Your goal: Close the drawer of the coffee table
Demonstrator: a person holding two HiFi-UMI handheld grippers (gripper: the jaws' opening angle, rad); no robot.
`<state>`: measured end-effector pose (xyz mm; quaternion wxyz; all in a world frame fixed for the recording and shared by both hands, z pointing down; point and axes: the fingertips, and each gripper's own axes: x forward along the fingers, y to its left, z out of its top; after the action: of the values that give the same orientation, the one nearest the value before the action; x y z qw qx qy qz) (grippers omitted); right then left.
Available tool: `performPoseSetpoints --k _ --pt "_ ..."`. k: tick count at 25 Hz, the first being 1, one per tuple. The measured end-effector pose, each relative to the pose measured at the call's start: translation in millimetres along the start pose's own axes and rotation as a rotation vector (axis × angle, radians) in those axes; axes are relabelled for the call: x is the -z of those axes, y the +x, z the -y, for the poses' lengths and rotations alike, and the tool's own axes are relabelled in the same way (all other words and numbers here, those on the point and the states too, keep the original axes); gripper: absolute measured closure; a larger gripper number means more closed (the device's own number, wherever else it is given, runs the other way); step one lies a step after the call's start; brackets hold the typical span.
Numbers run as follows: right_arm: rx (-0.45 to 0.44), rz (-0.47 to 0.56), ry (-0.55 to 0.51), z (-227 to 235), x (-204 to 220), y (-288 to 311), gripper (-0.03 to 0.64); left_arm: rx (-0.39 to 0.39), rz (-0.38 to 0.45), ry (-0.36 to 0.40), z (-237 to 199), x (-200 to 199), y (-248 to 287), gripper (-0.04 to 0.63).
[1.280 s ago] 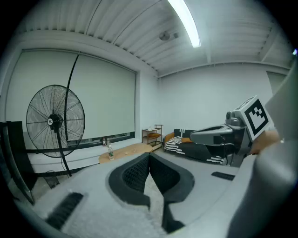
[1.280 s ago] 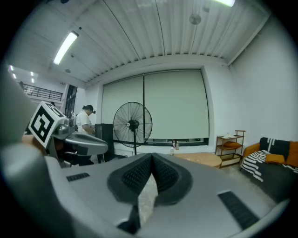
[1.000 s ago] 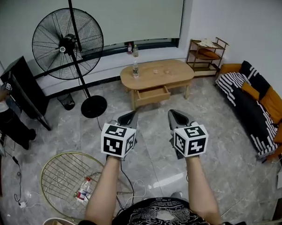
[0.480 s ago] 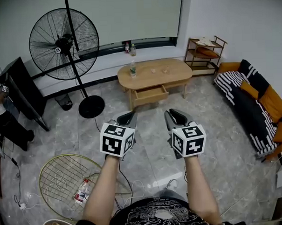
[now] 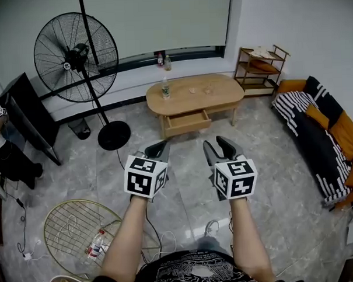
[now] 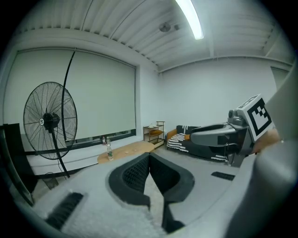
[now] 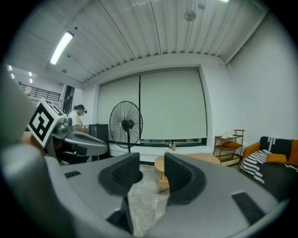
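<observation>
Drawer (image 5: 187,122) stands pulled open beneath the coffee table (image 5: 224,90) top.

The head view looked steeply down from the person's head, facing forward across the floor (image 5: 184,184), with the bench (image 5: 221,86) and fan (image 5: 75,56) well off. Each gripper view sat low behind its own jaws and looked nearly level into the room. All three views shared that same distant bench and fan.
</observation>
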<state>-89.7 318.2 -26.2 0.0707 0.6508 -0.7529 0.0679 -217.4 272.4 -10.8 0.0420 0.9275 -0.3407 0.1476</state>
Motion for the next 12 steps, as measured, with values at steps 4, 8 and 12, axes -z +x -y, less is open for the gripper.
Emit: performPoseSetpoints --k 4,8,12 --pt "-0.036 -0.001 0.012 37 -1 25 0.423 -0.026 -0.005 -0.004 0 -12 40 0.594" --pt "-0.089 -0.020 0.021 74 -5 51 0.397 -0.076 0.000 -0.015 -1 -29 80 0.594" --pt "-0.132 -0.037 0.020 104 -6 73 0.363 -0.108 -0.009 -0.027 0 -36 114 0.594"
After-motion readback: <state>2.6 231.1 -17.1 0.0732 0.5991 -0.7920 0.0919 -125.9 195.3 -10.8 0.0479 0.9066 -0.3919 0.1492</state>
